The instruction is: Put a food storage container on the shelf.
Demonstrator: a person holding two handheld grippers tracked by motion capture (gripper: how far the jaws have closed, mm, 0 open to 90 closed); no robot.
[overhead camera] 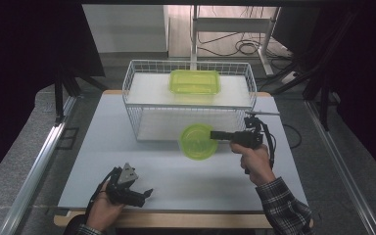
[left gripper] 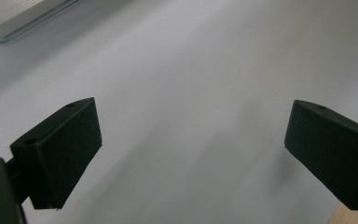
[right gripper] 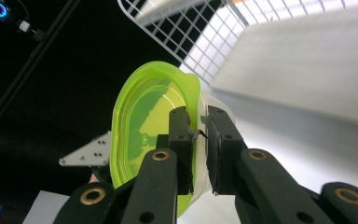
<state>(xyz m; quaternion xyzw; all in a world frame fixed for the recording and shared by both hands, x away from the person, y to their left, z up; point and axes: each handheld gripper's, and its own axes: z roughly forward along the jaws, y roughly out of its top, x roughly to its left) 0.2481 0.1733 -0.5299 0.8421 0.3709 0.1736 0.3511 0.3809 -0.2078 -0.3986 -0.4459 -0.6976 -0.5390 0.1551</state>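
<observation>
A round container with a lime-green lid (overhead camera: 197, 141) hangs tilted on its edge above the table (overhead camera: 103, 147), just in front of the wire rack's lower shelf. My right gripper (overhead camera: 215, 135) is shut on its rim from the right. In the right gripper view the two black jaws (right gripper: 199, 123) pinch the rim, with the green lid (right gripper: 144, 121) left of them and the clear bowl part to the right. My left gripper (overhead camera: 142, 195) rests low near the table's front edge. Its jaws (left gripper: 191, 135) stand wide open over bare white table.
A white wire rack (overhead camera: 132, 105) with two shelves stands at the back of the table. A rectangular lime-green box (overhead camera: 195, 82) lies on its upper shelf. A metal-edged corner (left gripper: 9, 23) shows beyond the left gripper. Metal rails run along both table sides.
</observation>
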